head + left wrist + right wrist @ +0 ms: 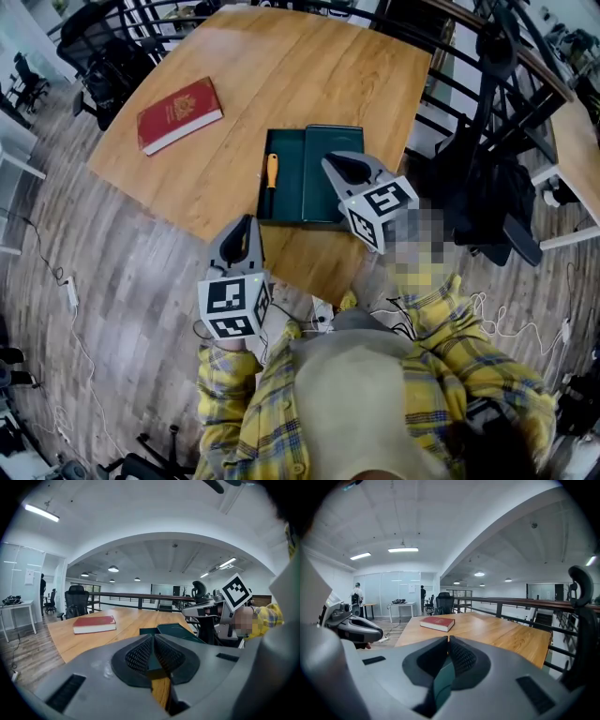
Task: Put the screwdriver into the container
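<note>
The screwdriver [271, 182], with an orange handle and a dark shaft, lies inside the left half of the open dark green container [292, 155] near the table's front edge. My right gripper [331, 162] hovers over the container's right half, shut and holding nothing. In the right gripper view its jaws [448, 639] meet, with the green of the container showing below them. My left gripper [247, 225] is at the table's front edge, just short of the container, also shut and empty. In the left gripper view [153, 637] the container [174, 630] lies just ahead.
A red book [178, 114] lies on the far left of the wooden table [309, 66], also seen as the book [94, 624] and the book [437, 622]. A black railing [469, 94] runs along the table's right side. Office chairs stand beyond the table.
</note>
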